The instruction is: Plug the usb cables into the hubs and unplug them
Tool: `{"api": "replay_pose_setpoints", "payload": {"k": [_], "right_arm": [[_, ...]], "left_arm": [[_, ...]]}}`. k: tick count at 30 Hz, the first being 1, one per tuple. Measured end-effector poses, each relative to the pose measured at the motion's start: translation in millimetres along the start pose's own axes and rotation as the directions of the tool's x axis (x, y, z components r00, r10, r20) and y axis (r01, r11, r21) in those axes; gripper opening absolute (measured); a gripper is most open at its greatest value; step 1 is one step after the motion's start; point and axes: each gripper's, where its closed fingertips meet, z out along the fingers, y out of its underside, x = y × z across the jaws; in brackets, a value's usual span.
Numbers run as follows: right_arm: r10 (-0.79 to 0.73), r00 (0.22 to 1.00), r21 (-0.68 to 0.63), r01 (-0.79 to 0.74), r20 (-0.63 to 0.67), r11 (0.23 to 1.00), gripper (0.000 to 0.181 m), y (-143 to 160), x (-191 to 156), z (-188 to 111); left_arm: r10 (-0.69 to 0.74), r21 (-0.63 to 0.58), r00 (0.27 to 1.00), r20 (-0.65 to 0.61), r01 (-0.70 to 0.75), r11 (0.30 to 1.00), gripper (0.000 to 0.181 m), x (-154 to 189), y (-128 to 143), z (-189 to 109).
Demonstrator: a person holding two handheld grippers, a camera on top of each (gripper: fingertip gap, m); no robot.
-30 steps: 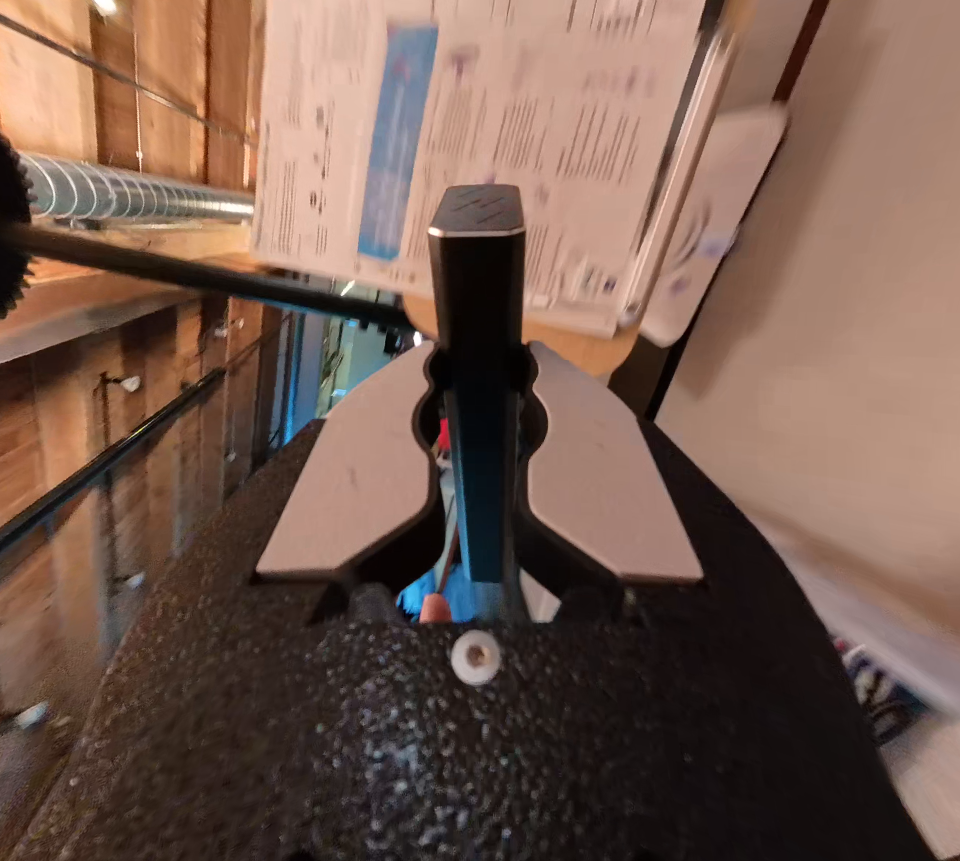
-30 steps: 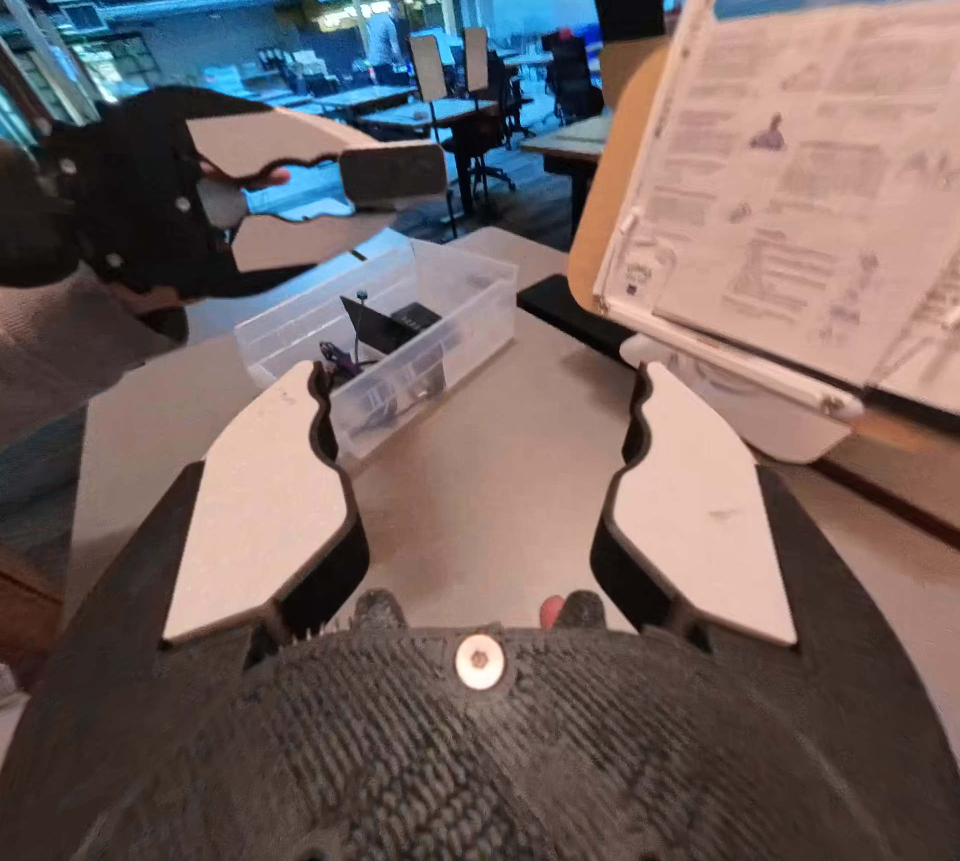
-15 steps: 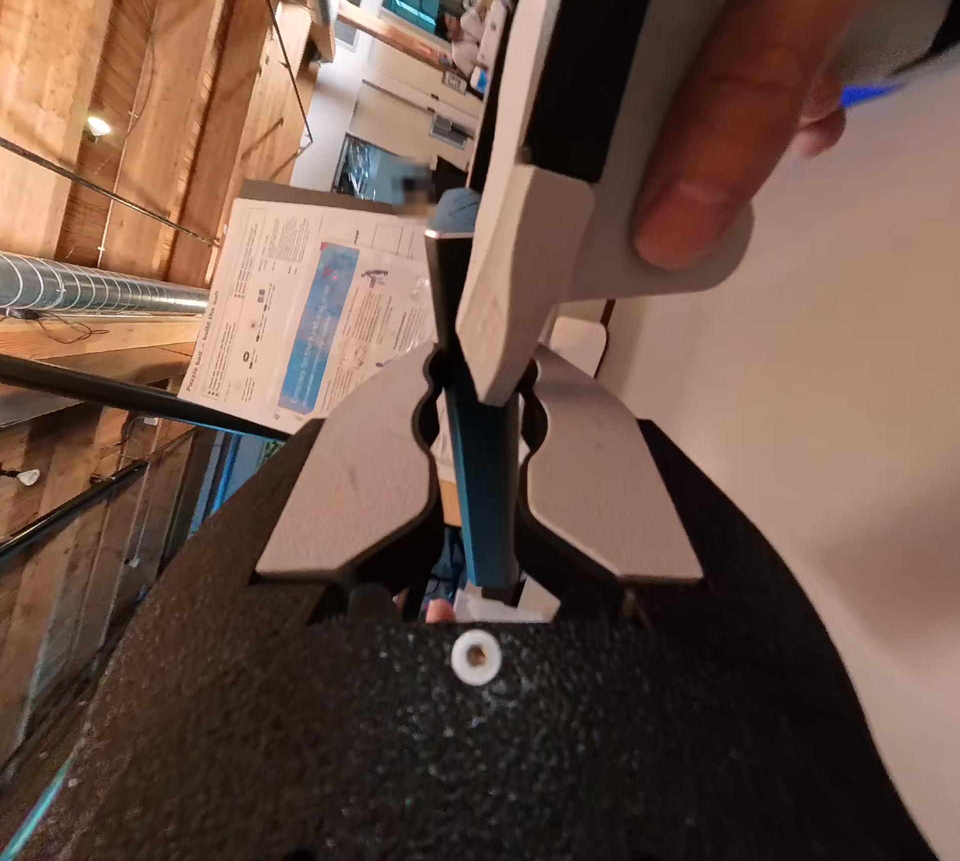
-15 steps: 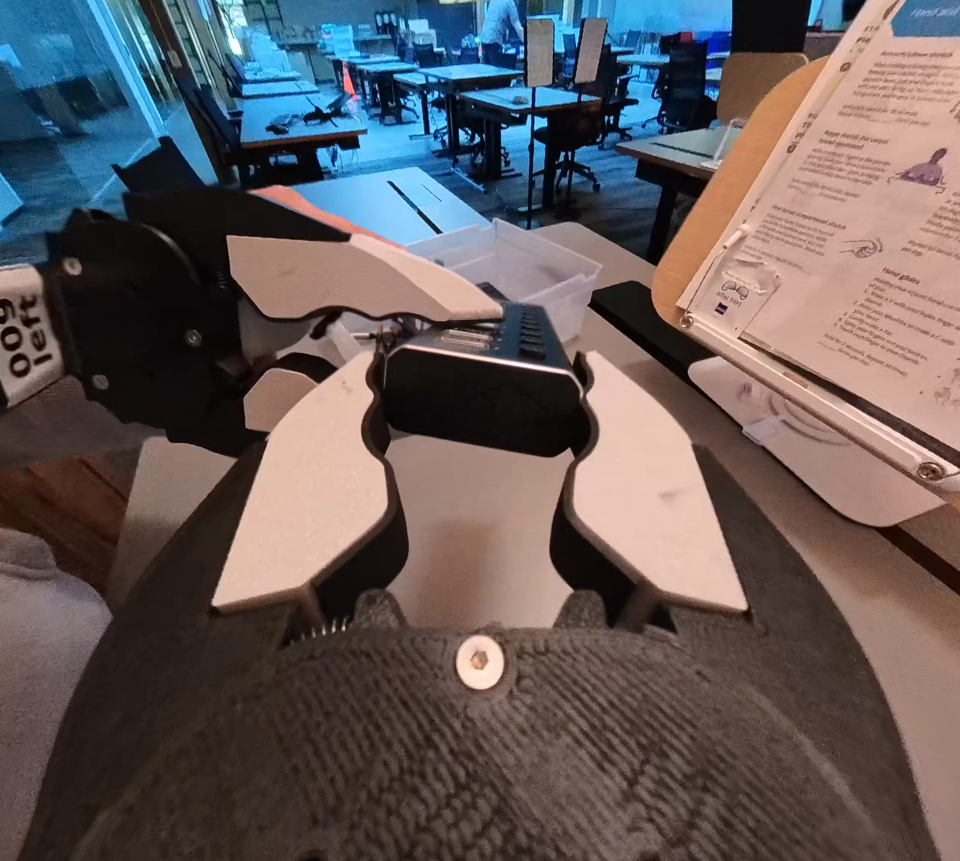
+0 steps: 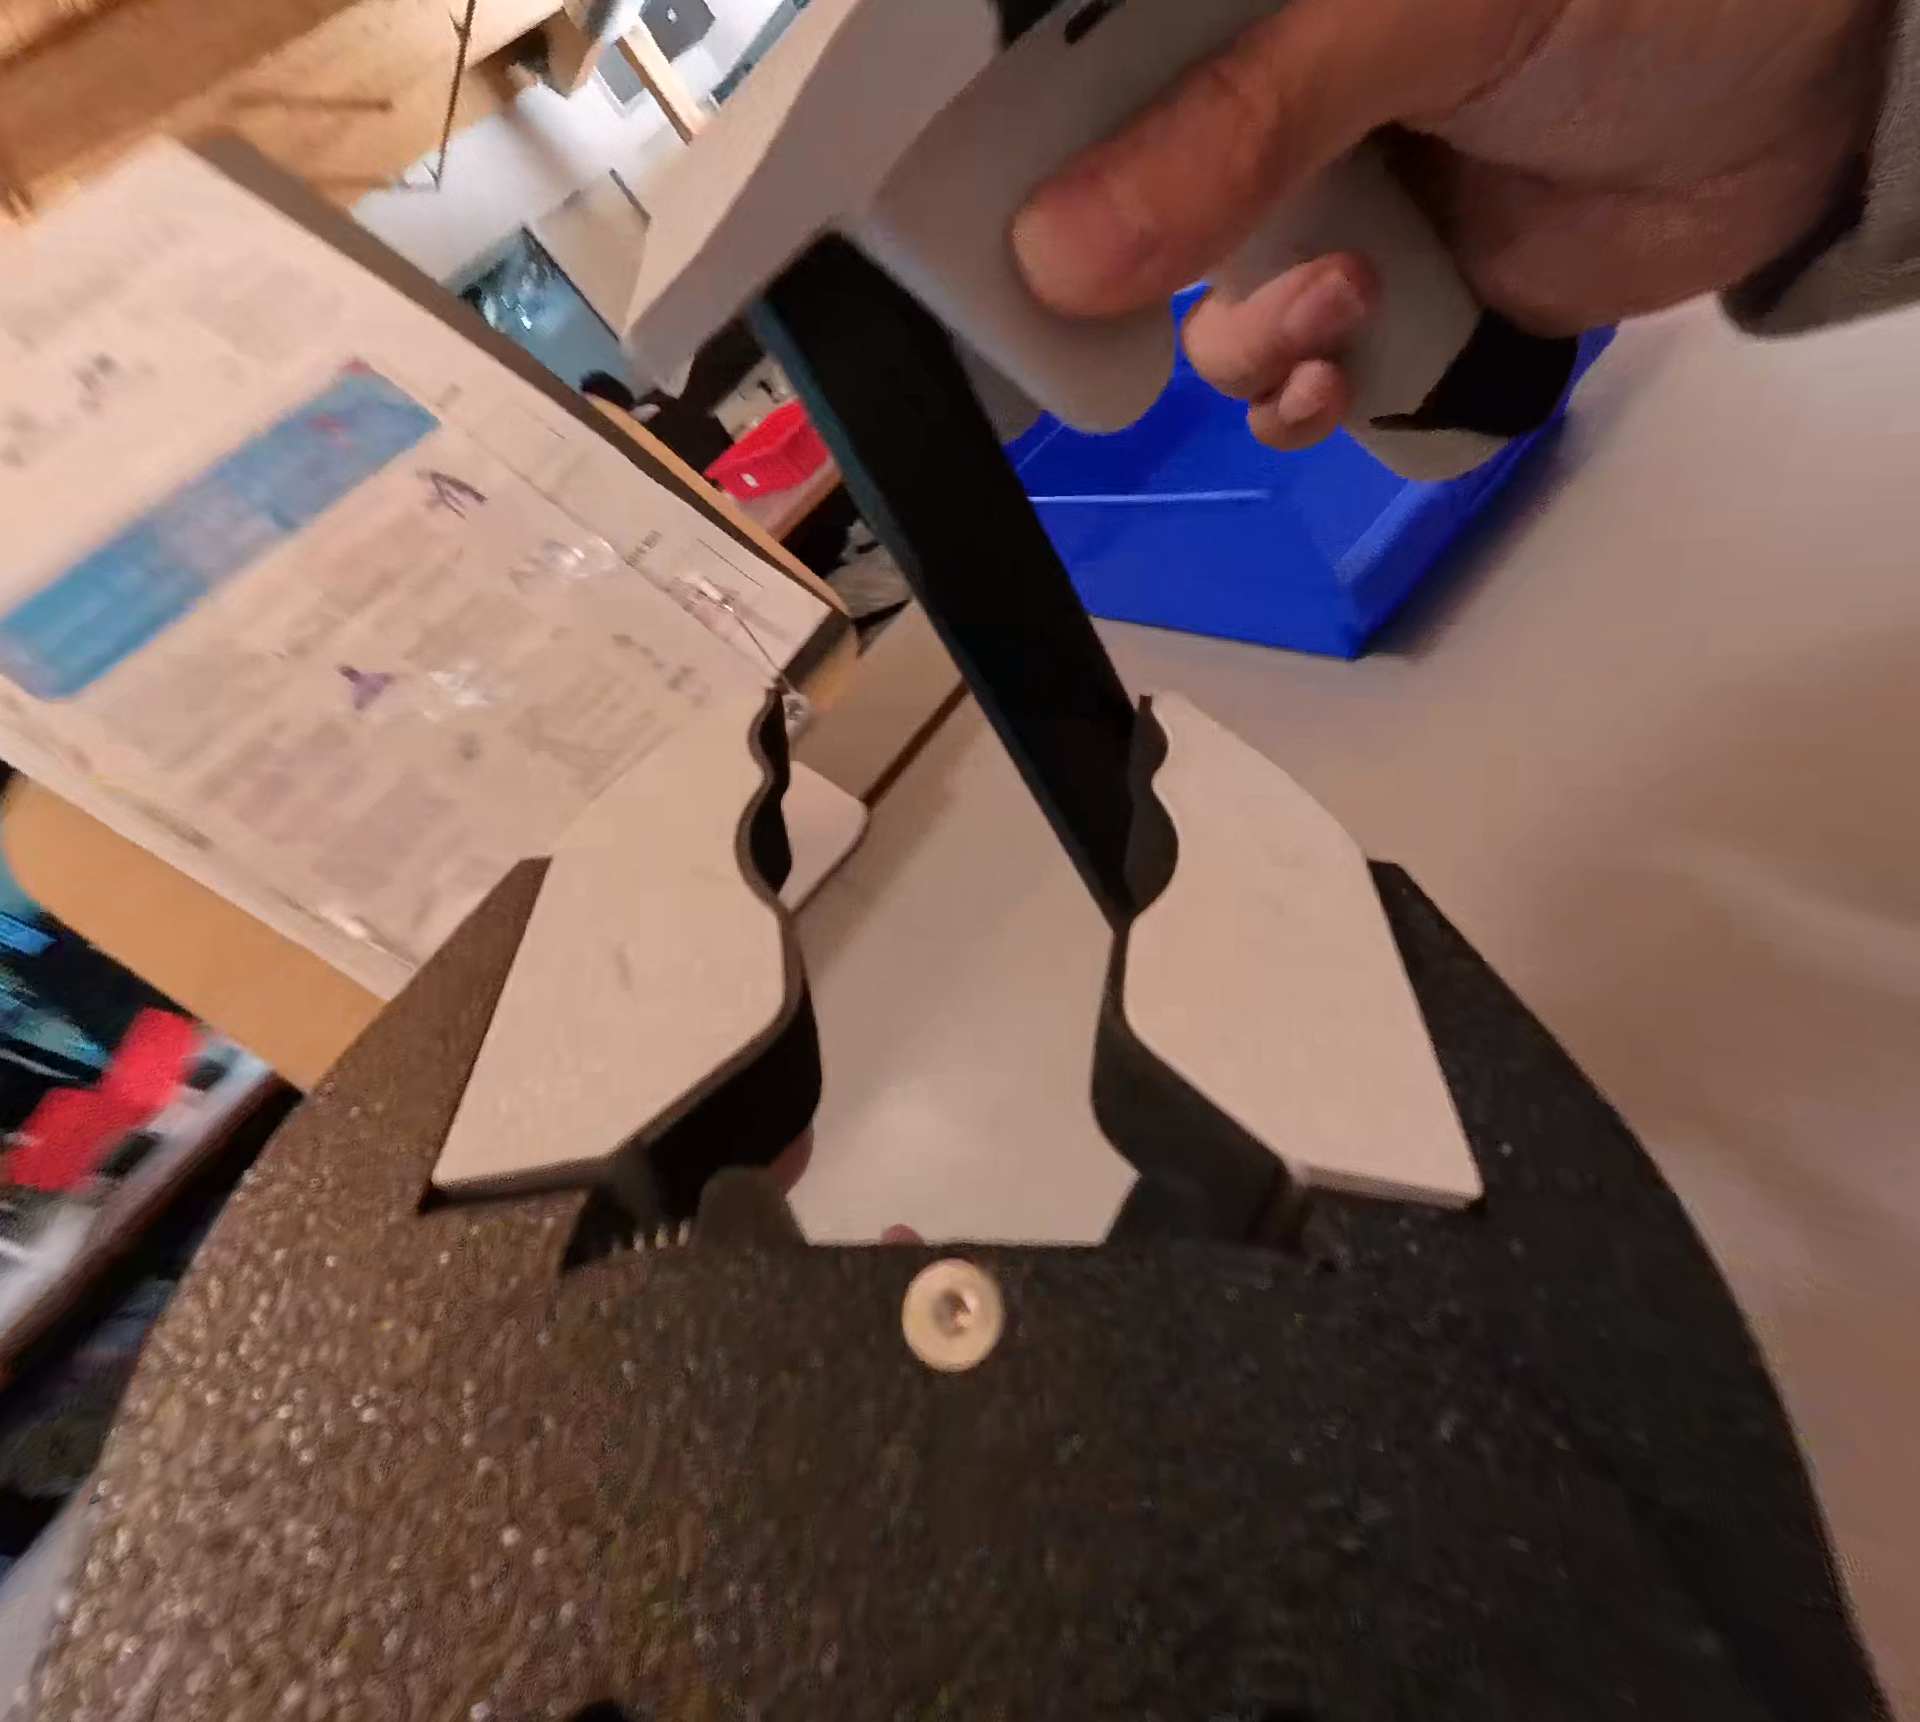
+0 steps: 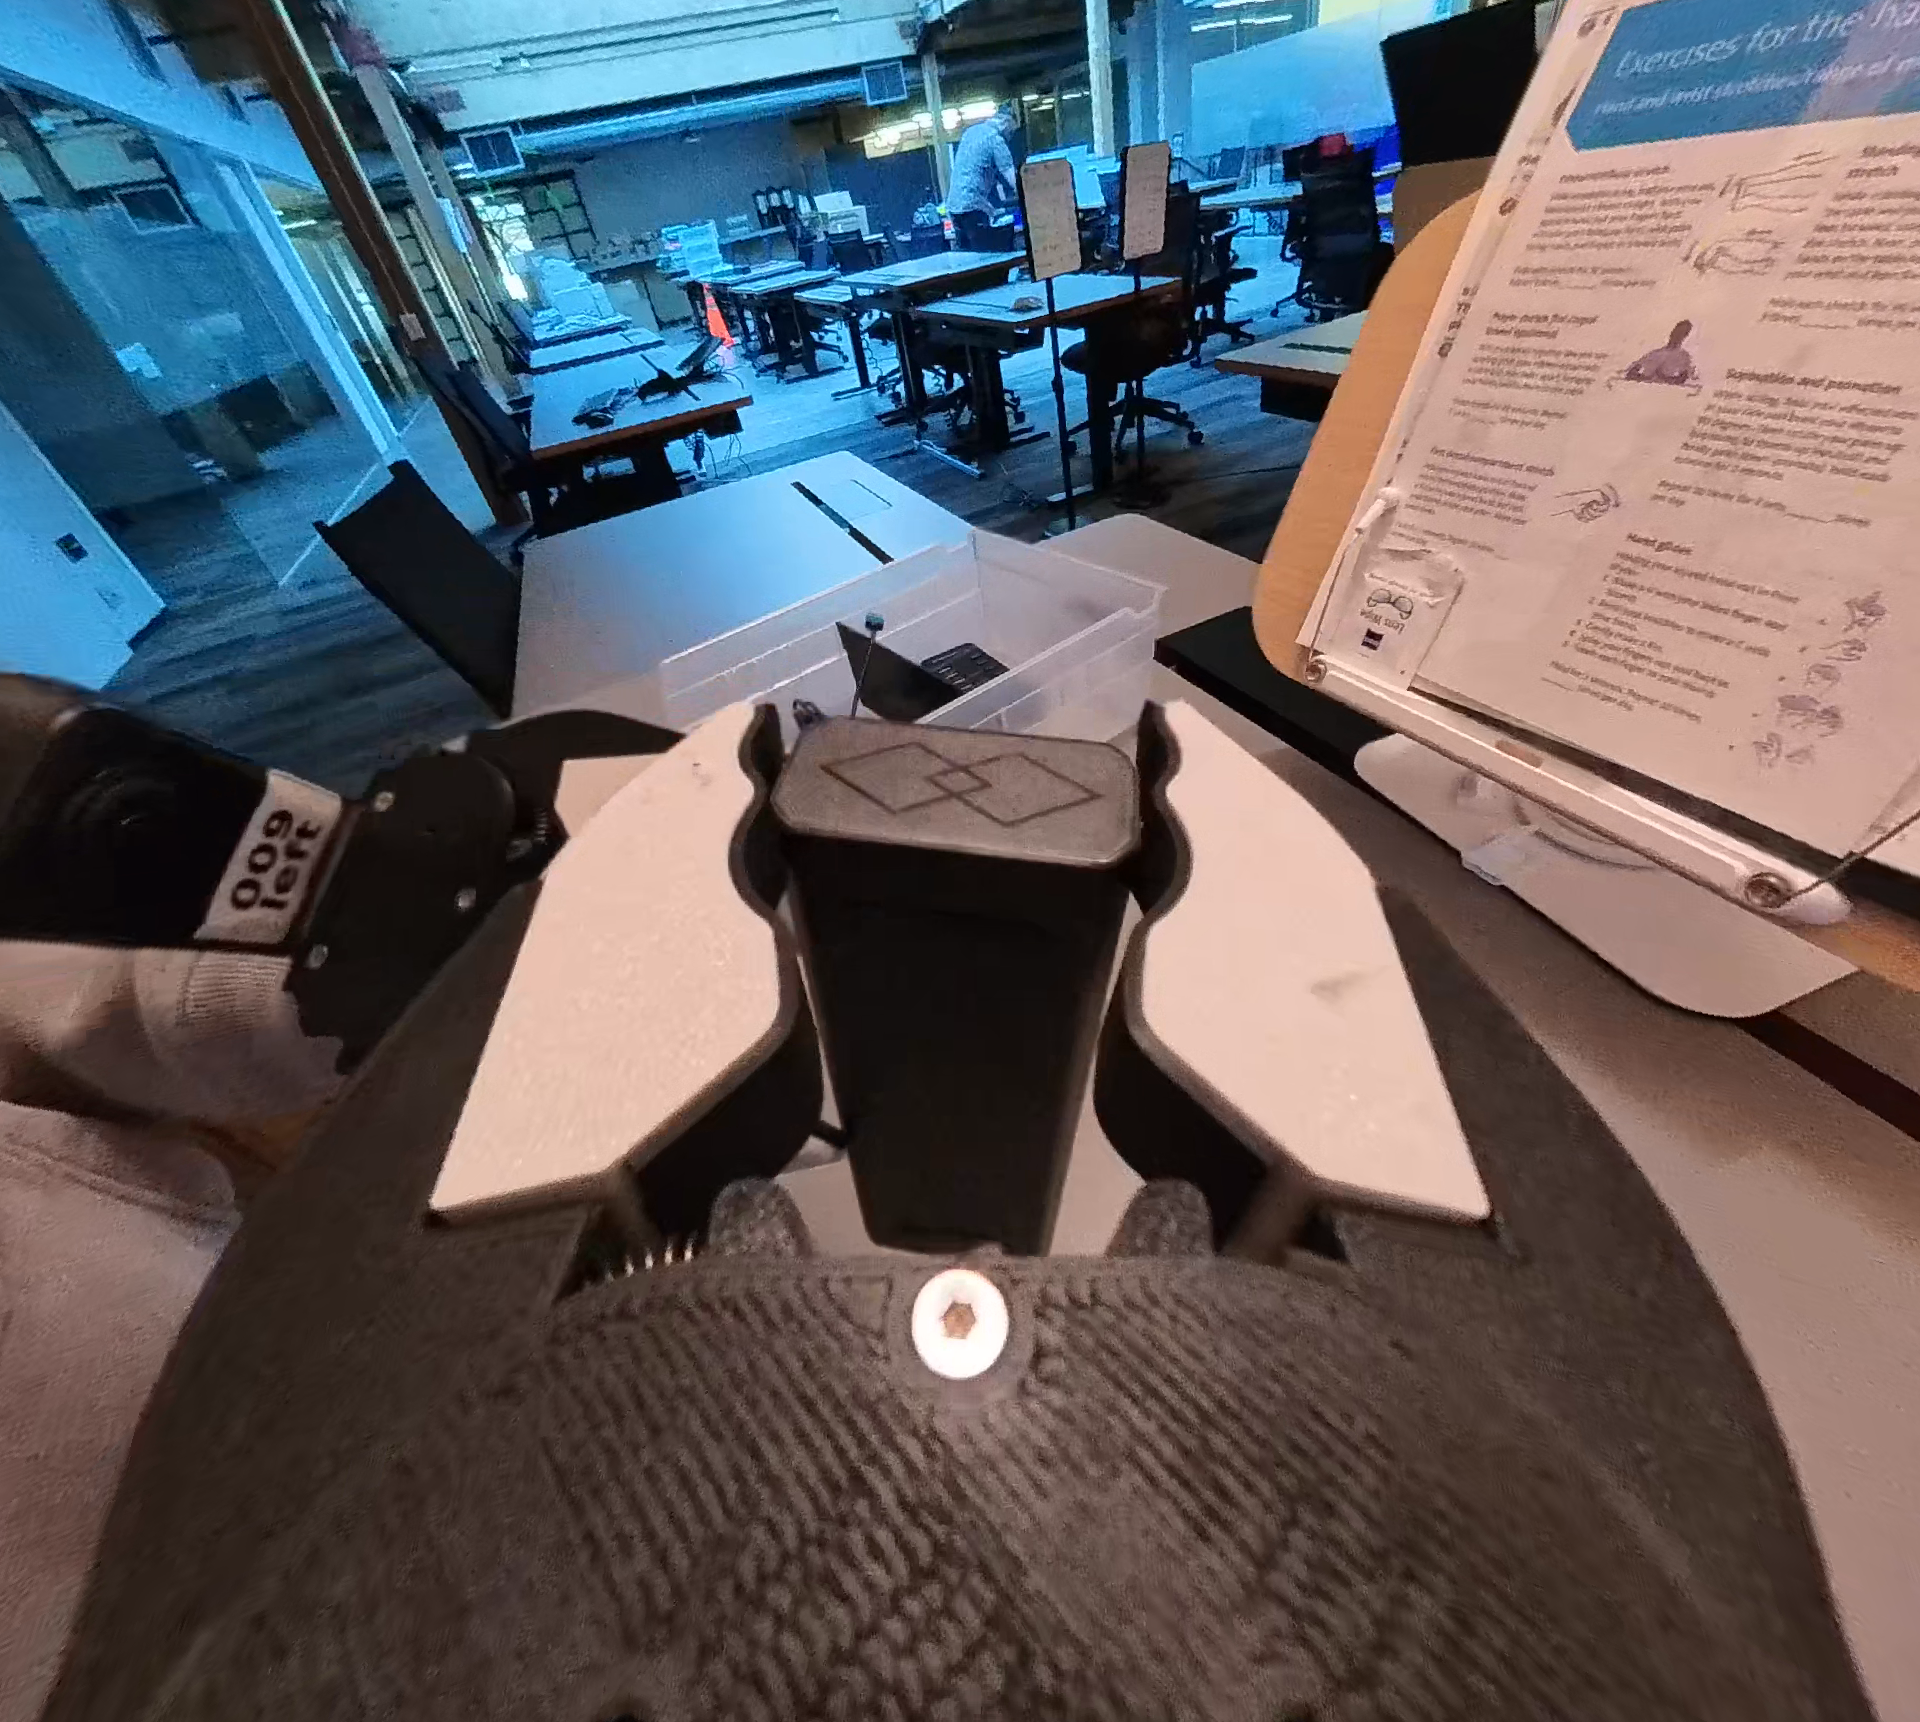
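A black USB hub (image 6: 956, 997) stands lengthwise between the fingers of my right gripper (image 6: 956, 737), which is shut on it; its patterned end face points forward. In the left wrist view the same hub (image 5: 956, 581) slants down from the right gripper (image 5: 790, 259), held by a hand (image 5: 1507, 62), to the inner side of my left gripper's right finger. My left gripper (image 5: 961, 737) is open and holds nothing. It also shows at the left of the right wrist view (image 6: 540, 747). No cable shows on the hub.
A clear plastic bin (image 6: 1039, 633) with dark hub-like items and cables sits on the grey table (image 6: 1558, 1153) ahead. A document stand with a printed sheet (image 6: 1662, 425) stands at the right. A blue bin (image 5: 1247, 550) sits behind the hand.
My left gripper has opened and let go of the hub. My right gripper has closed on the hub and now holds it lengthwise.
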Motion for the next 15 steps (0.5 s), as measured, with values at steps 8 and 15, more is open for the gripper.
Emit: {"api": "replay_pose_setpoints", "payload": {"k": [8, 15], "right_arm": [[-0.015, 0.999, -0.093, 0.011, -0.046, 0.996, 0.067, -1.6, 7.8, 1.5], [0.005, 0.997, -0.110, -0.014, -0.082, 0.994, 0.066, 3.4, -7.5, 10.5]], "left_arm": [[-0.617, -0.115, 0.777, -0.120, 0.607, 0.786, 0.085, 41.1, 32.7, 10.7], [-0.364, -0.190, 0.931, 0.028, 0.362, 0.912, 0.031, 34.4, 59.9, 31.3]]}}
